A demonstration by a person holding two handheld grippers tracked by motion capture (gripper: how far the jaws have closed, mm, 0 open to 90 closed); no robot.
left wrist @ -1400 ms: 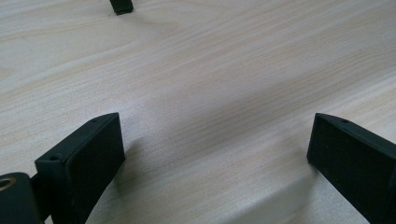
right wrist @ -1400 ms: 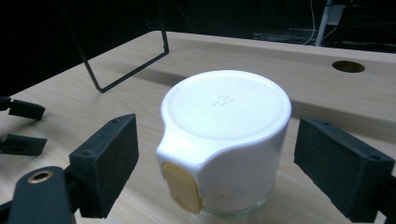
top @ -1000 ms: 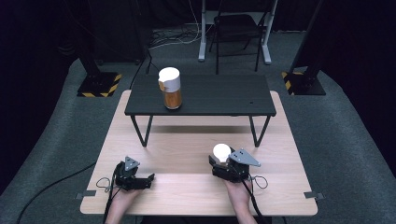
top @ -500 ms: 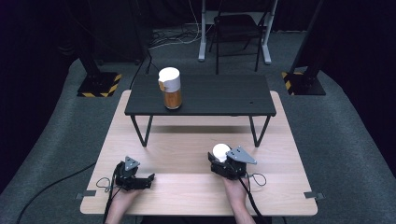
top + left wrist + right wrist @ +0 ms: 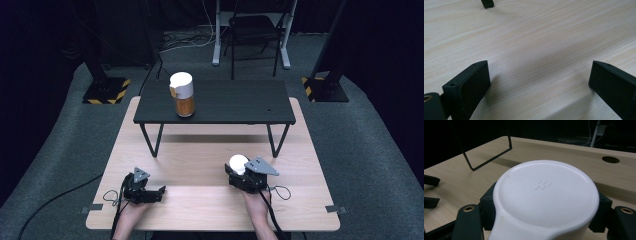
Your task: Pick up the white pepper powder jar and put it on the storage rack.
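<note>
High view: our right gripper (image 5: 239, 170) clamps a white lid (image 5: 238, 163) near the table's (image 5: 200, 150) front edge, keeping it liftable; our left gripper (image 5: 156, 191) rests wide apart, holding nothing.

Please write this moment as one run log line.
left gripper: open, on table | right gripper: shut on white lid | jar: black bench
</note>
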